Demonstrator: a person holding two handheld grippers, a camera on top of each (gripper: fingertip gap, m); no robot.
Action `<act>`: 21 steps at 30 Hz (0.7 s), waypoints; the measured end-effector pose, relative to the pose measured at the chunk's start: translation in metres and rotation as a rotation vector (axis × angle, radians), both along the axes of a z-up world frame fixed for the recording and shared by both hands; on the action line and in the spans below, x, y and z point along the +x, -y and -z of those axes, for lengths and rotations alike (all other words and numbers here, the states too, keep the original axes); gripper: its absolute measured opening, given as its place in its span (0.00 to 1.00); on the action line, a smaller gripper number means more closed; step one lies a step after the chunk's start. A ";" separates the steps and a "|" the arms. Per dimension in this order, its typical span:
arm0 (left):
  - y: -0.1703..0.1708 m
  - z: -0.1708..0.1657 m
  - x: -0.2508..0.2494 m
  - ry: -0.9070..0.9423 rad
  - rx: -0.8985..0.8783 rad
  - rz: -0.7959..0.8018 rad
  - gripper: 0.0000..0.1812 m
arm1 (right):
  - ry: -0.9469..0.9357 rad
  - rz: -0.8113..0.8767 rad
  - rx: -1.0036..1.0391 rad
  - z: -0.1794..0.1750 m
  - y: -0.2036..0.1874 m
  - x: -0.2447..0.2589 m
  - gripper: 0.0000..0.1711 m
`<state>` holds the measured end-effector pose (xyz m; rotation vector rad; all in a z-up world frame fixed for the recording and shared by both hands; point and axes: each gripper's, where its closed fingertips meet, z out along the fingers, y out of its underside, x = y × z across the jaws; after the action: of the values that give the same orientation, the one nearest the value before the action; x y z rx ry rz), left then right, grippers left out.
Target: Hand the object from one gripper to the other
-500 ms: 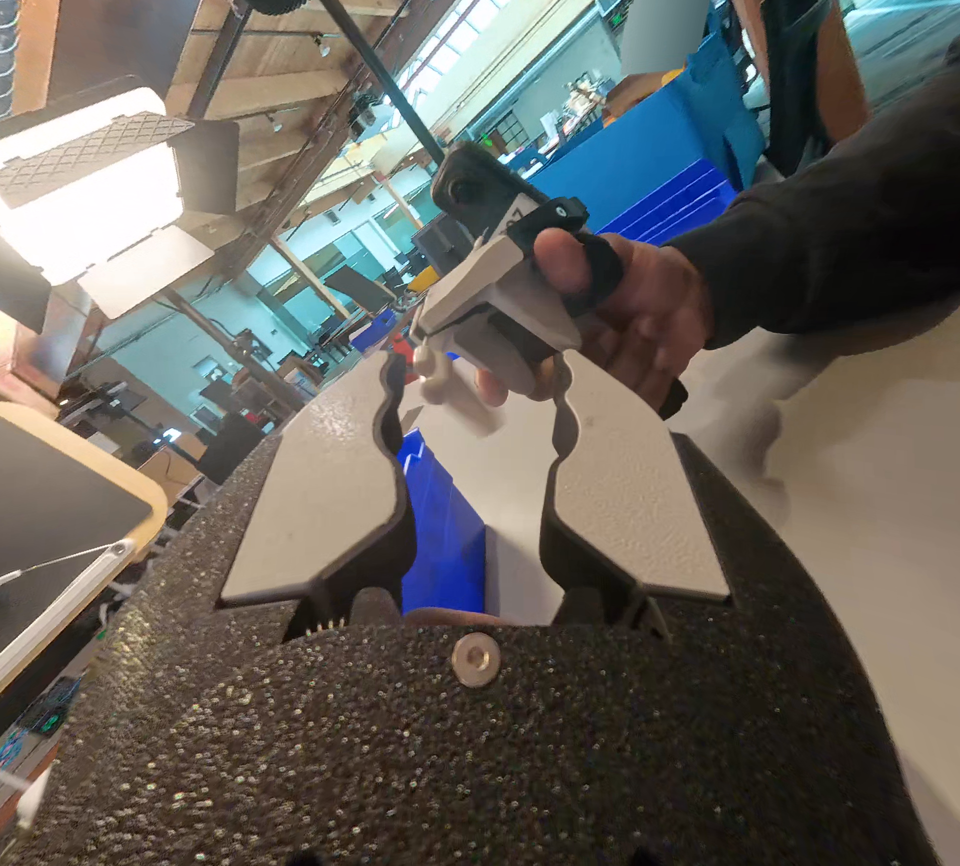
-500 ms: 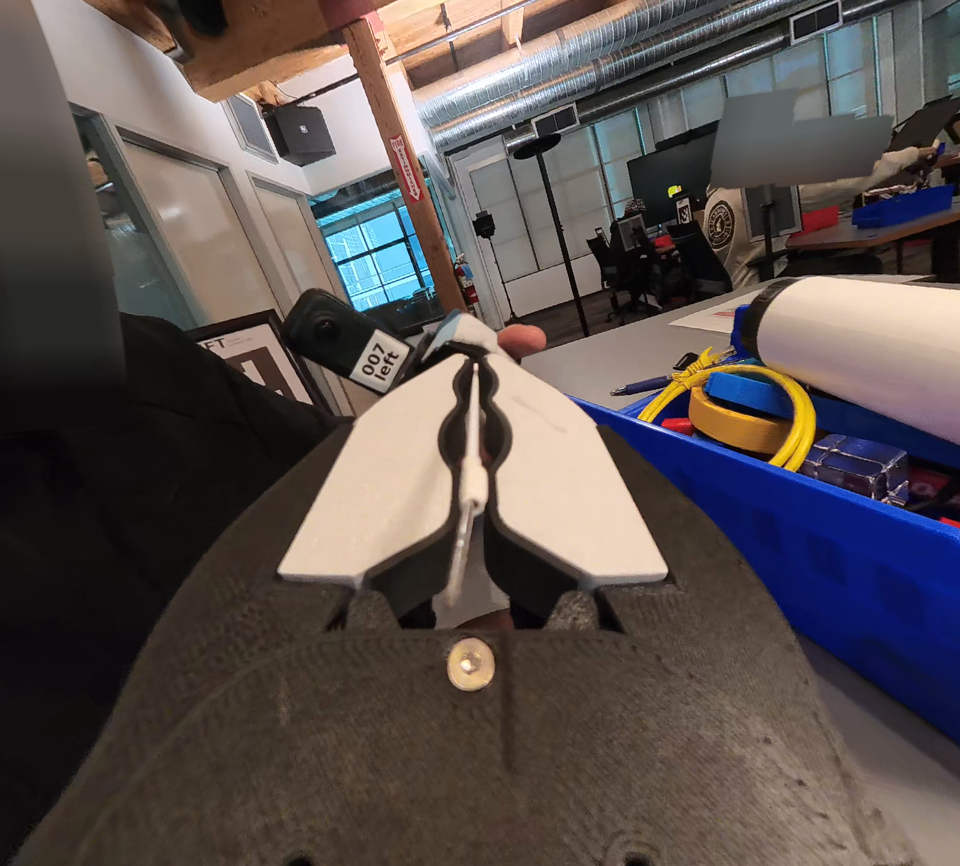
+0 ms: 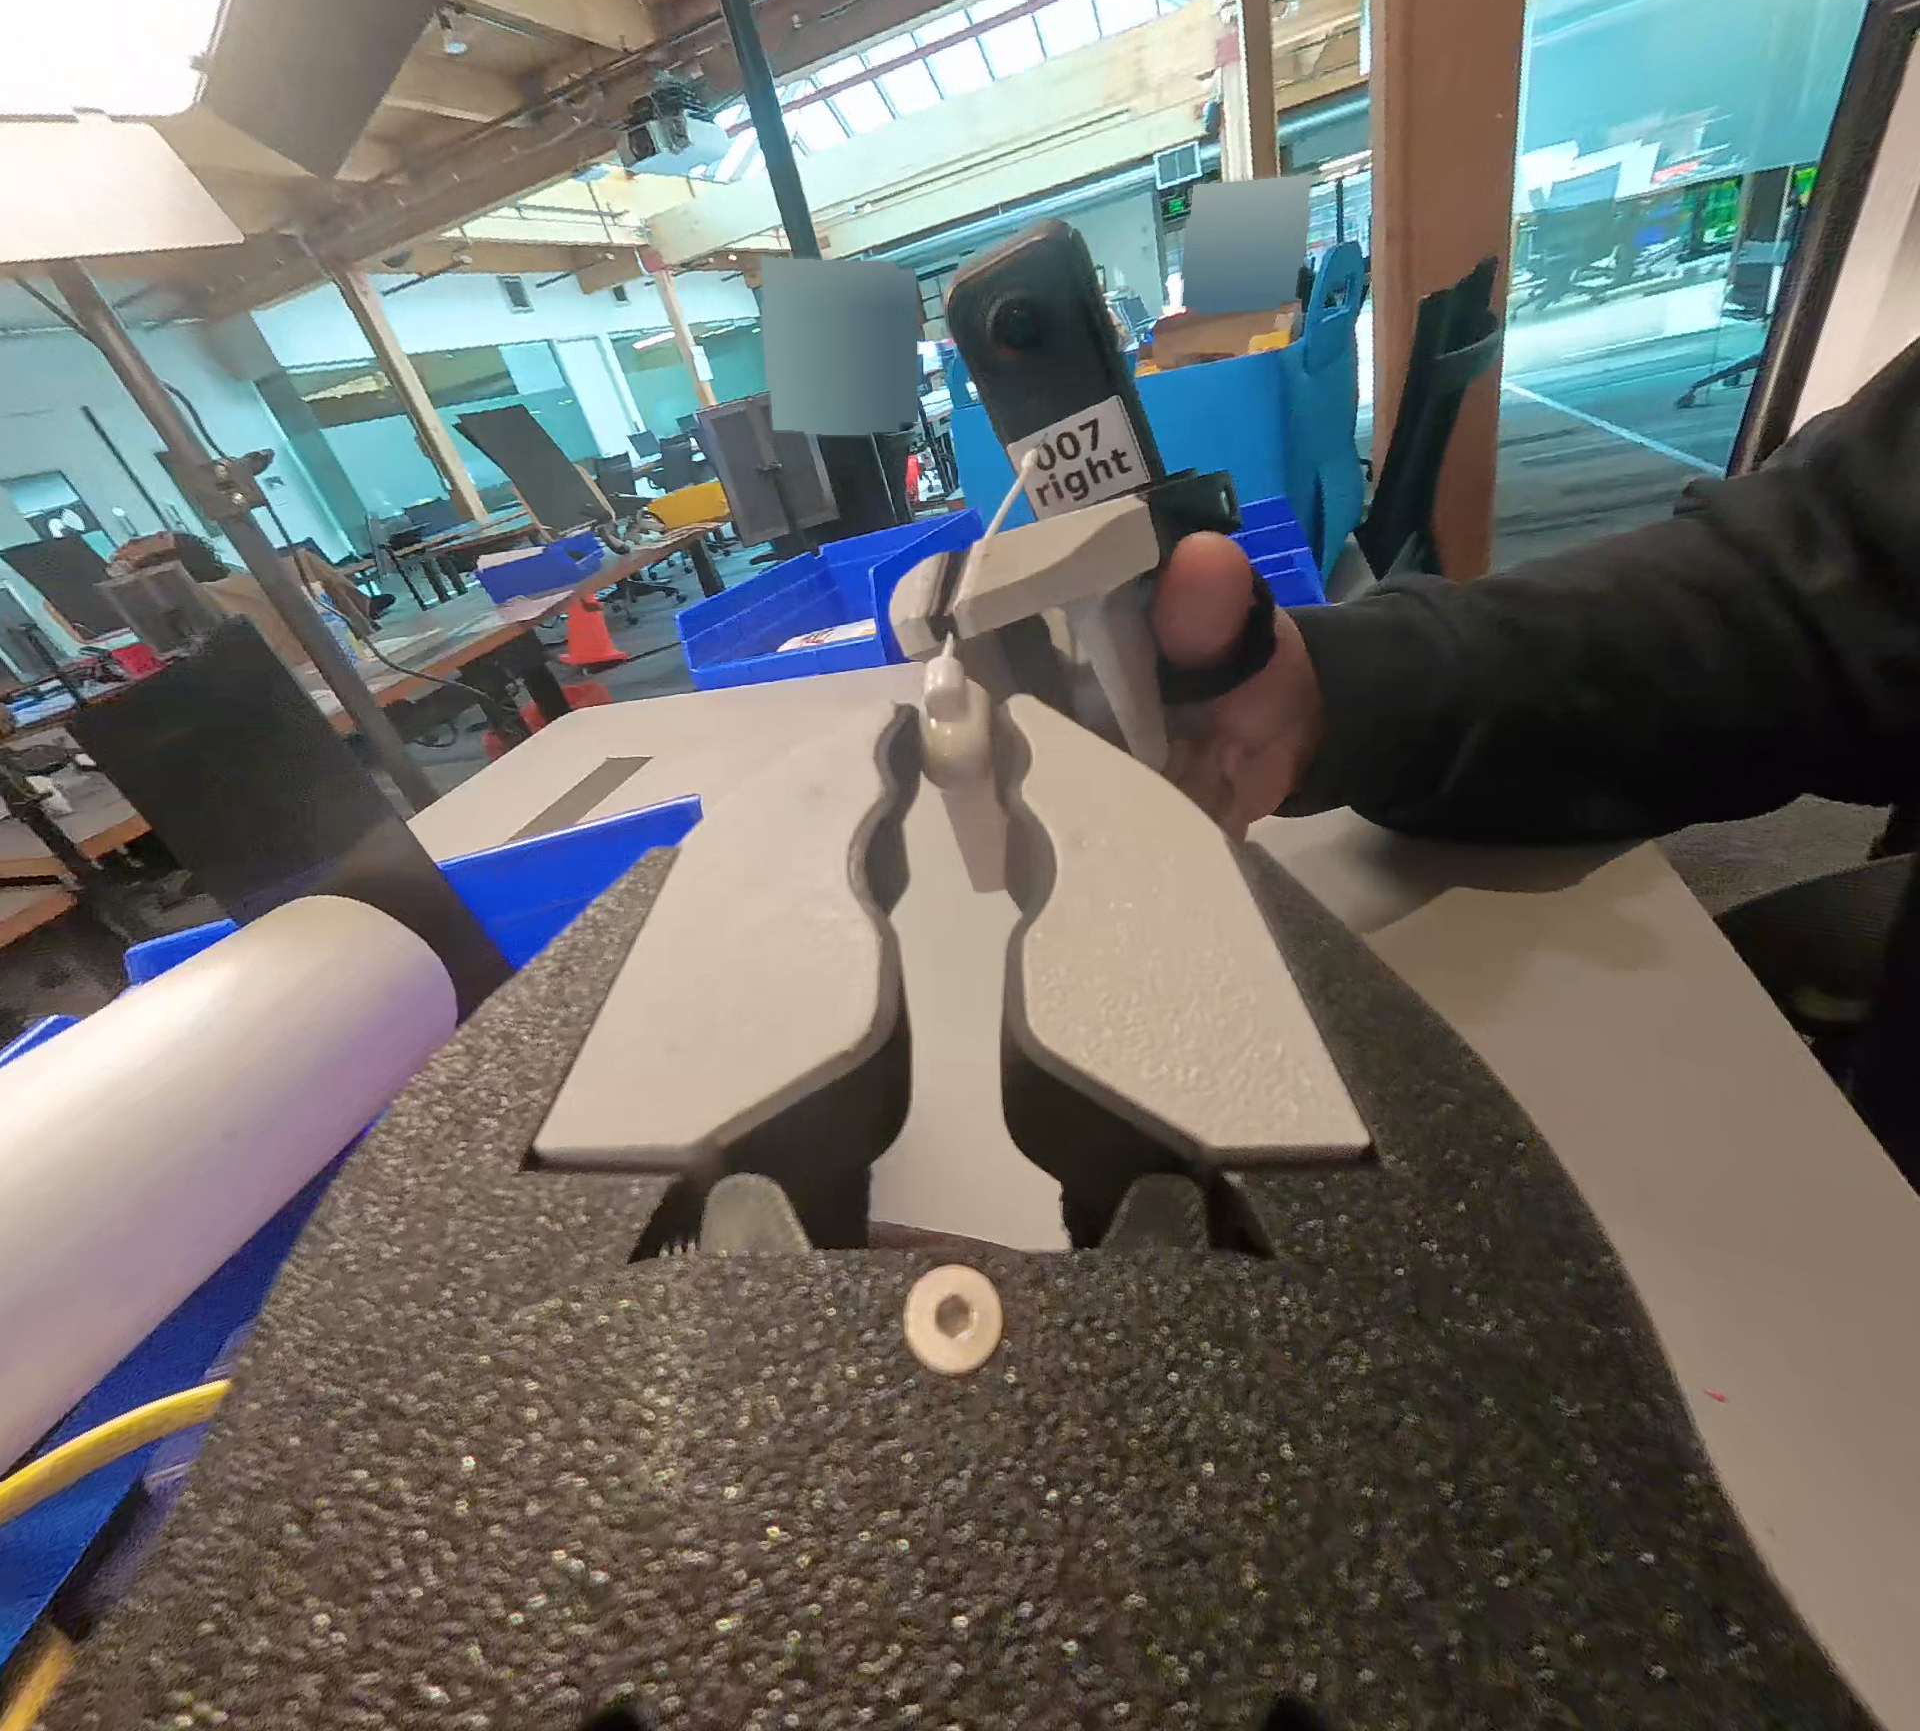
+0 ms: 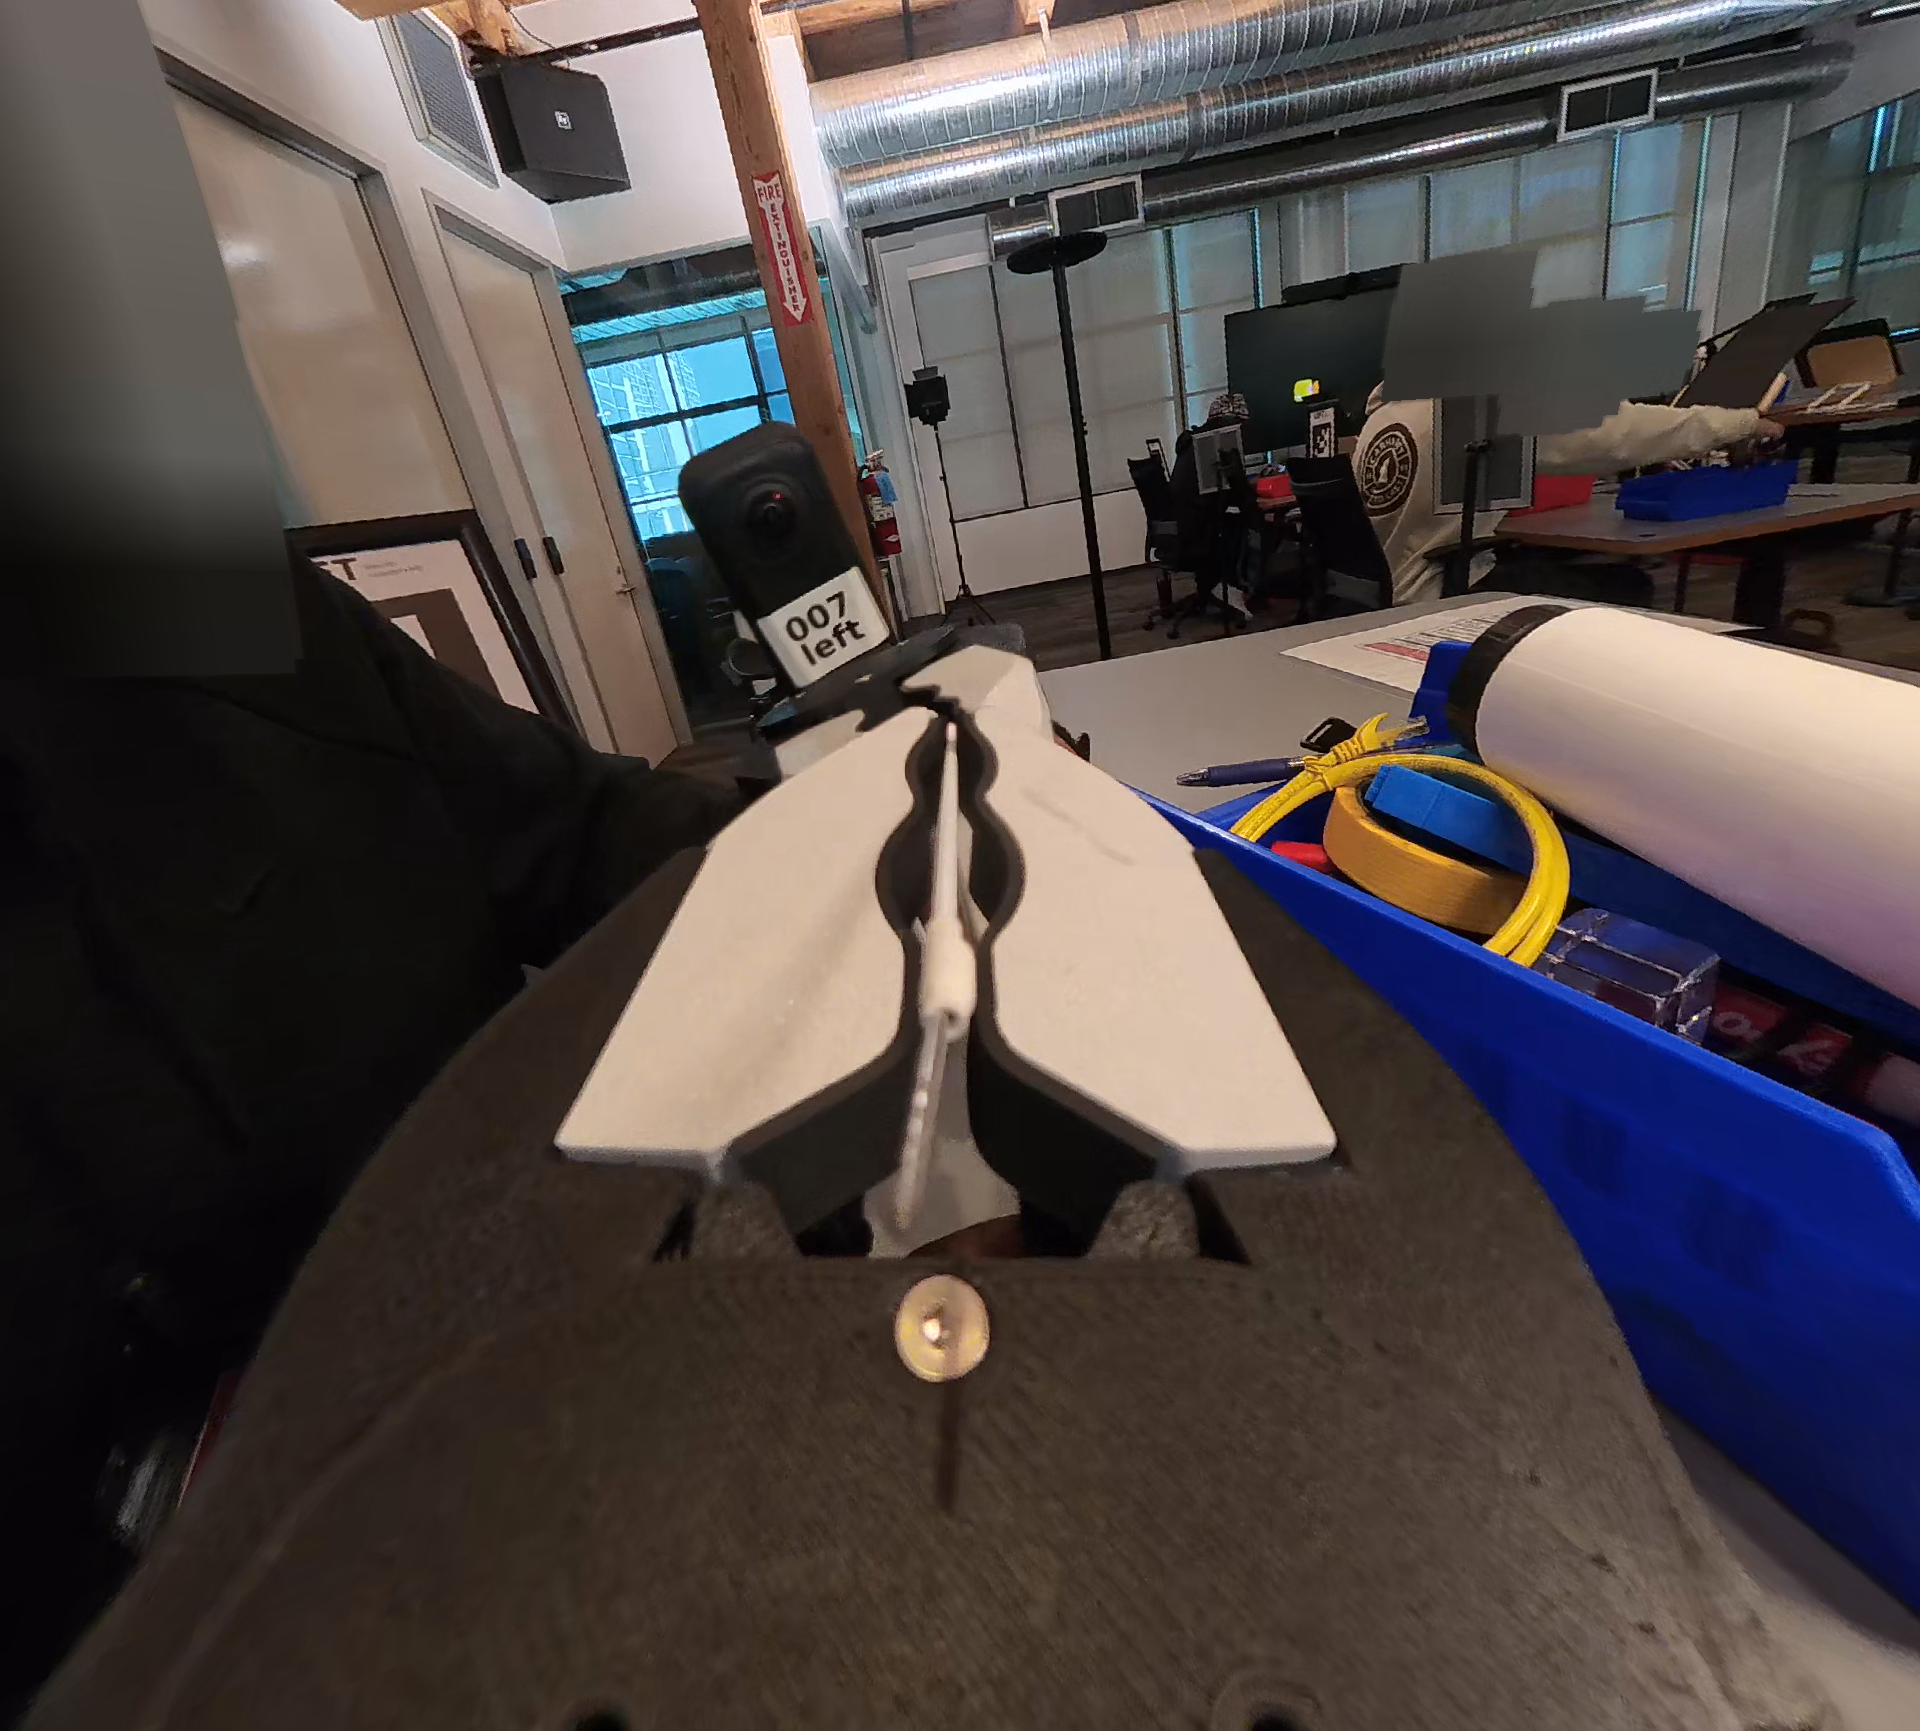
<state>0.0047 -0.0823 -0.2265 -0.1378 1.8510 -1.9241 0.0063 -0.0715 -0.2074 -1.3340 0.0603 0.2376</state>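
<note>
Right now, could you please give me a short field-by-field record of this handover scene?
object: thin white stick, thicker at one end
right gripper: shut on the stick
left gripper: open, fingers either side of the stick's thick end
handover: not yet done
nearby: blue bin holding a white bottle, yellow cable and yellow tape roll
surface: grey table

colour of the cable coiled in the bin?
Yellow cable, coiled in the blue bin; clearest in the right wrist view.

Grey table [image 3: 1558, 1110] under blue bin [image 4: 1558, 1110], pen [image 4: 1242, 772].
</note>
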 end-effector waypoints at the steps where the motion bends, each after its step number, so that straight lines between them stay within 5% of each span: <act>1: -0.001 0.000 0.000 -0.004 0.007 0.004 0.08 | 0.000 0.001 -0.004 0.001 0.000 0.000 0.01; 17: -0.003 0.002 -0.001 0.004 0.068 0.013 0.08 | 0.048 0.002 -0.049 0.003 0.000 -0.001 0.01; 21: -0.008 -0.005 0.002 -0.010 0.021 0.008 0.08 | 0.052 0.062 -0.028 -0.002 0.006 0.008 0.08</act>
<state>0.0070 -0.0739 -0.2218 -0.1332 1.8803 -1.9121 0.0145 -0.0771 -0.2058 -1.3638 0.0613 0.1499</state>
